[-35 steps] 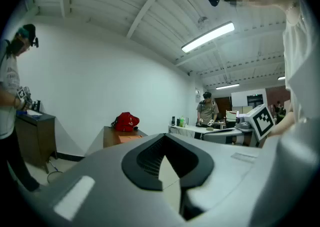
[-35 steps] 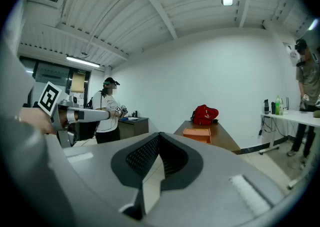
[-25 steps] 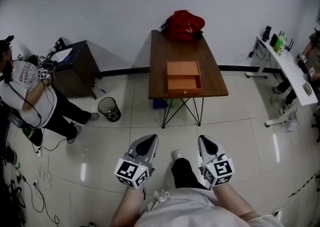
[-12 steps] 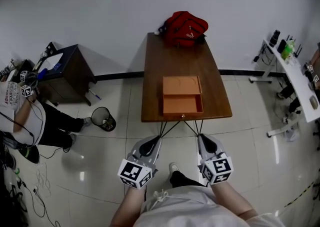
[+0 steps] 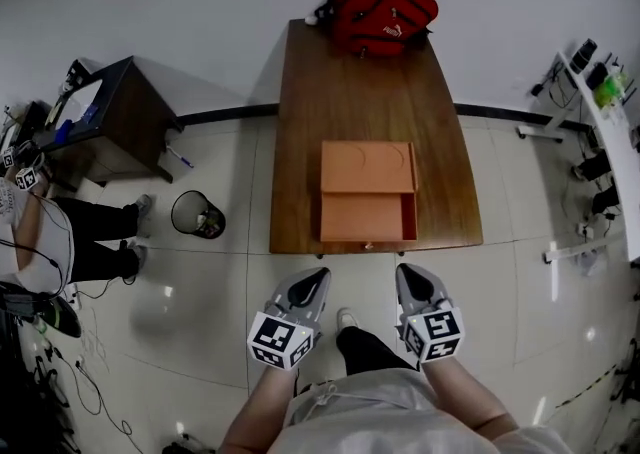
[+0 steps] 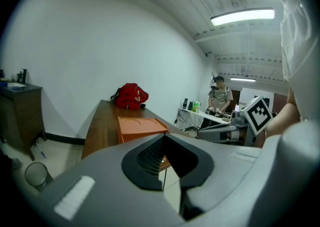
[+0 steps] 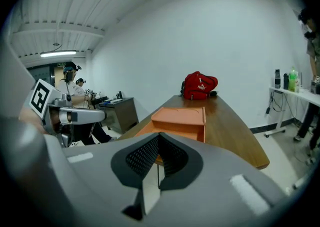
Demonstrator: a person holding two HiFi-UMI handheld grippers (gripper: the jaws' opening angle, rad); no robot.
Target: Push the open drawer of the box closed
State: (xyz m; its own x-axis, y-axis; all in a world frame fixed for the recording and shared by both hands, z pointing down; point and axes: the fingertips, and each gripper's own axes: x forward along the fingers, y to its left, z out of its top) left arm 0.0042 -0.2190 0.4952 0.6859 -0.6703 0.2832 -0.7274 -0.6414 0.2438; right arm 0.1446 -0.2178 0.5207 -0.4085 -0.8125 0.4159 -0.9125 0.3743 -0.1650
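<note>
Change: surface [image 5: 300,122] w/ box [image 5: 368,167] is much nearer than 1 s ago, its near edge just ahead of both claws. Drawer [image 5: 366,218] is still out toward the near side, so approach looks done, push not begun. Count: 1 box, 1 drawer, 1 bag [image 5: 382,12] at far end, 1 bin [image 5: 196,214] on floor left; left claw [image 5: 315,275] & right claw [image 5: 408,273], jaws together, nothing held.

Here's a bare lab-style workroom: tiled floor [image 5: 200,302], white wall [image 5: 200,2], wooden table [image 5: 350,92]. Left of the table, a cabinet [image 5: 130,132], bin [image 5: 196,214], loose cables [image 5: 60,382] and another person [image 5: 60,232]. Right of it, a white desk [image 5: 610,132].
</note>
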